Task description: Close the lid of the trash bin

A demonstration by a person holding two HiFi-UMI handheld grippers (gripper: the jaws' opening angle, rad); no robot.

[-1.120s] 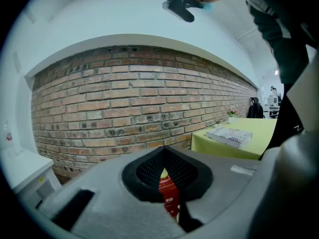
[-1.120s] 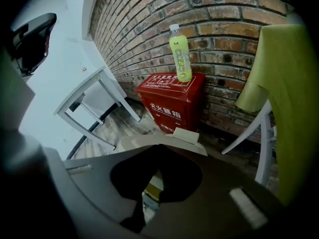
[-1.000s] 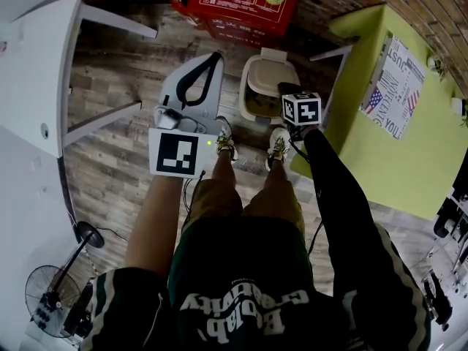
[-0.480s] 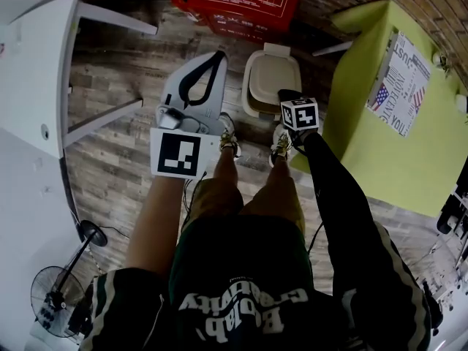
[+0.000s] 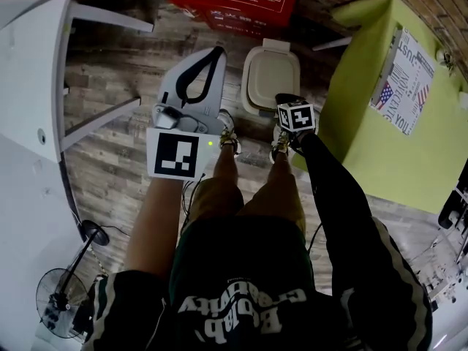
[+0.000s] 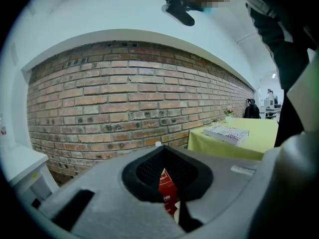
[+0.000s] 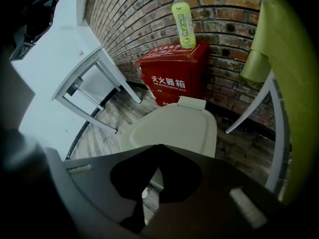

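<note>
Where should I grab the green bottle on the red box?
Grip the bottle around its wide middle, probably coming in level from the front. It stands upright on the red box, it narrows at the cap, and the brick wall is behind it.

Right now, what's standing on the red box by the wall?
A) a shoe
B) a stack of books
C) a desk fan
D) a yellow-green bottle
D: the right gripper view shows a yellow-green bottle standing upright on top of the red box.
</note>
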